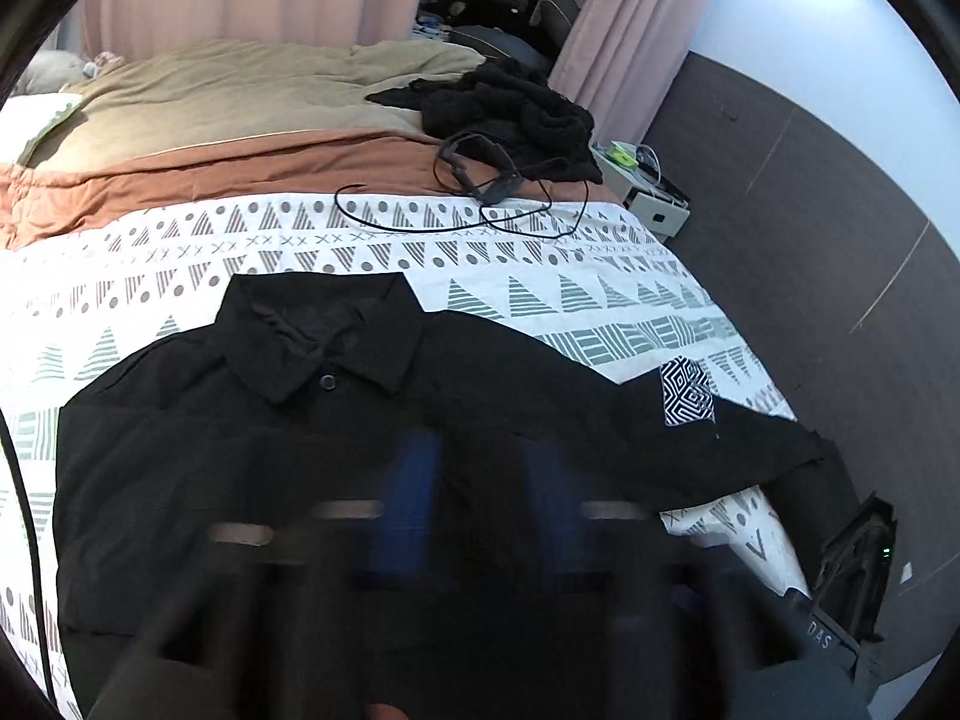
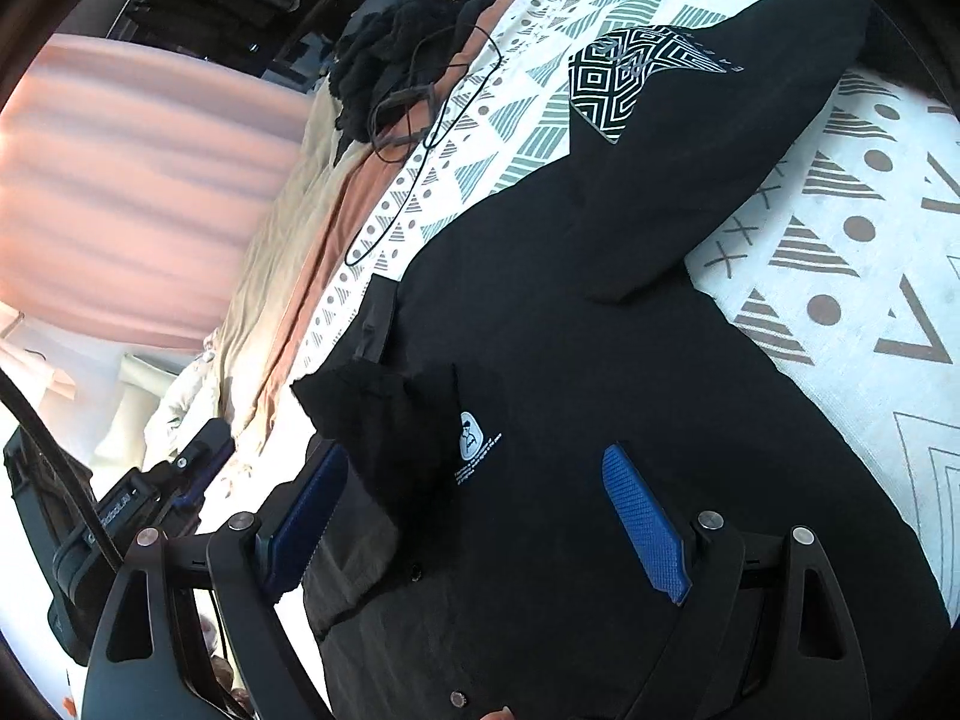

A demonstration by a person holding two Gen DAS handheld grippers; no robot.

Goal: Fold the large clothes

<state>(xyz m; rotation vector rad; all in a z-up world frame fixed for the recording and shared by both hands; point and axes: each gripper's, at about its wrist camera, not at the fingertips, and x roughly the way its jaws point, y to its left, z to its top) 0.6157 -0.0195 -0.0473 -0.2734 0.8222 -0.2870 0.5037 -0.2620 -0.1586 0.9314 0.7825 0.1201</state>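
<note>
A black collared jacket (image 1: 240, 450) lies spread front-up on the patterned bed sheet (image 1: 540, 252), its collar (image 1: 318, 336) toward the far side. One sleeve with a black-and-white geometric patch (image 1: 687, 390) stretches to the right. My left gripper (image 1: 480, 480) hovers over the jacket's chest, badly blurred, its blue pads (image 1: 411, 480) apart and nothing between them. In the right wrist view the jacket (image 2: 600, 330) fills the middle, and the patch (image 2: 618, 78) shows on its sleeve. My right gripper (image 2: 474, 516) stands open just above the jacket, a raised fold of the front (image 2: 390, 420) near its left pad (image 2: 306, 516).
A black fluffy garment (image 1: 510, 114) and a black cable (image 1: 456, 204) lie at the far end of the bed, beside a tan duvet (image 1: 240, 96). Right of the bed are a bedside unit (image 1: 651, 192), the dark floor (image 1: 810, 210) and a black device (image 1: 852, 564).
</note>
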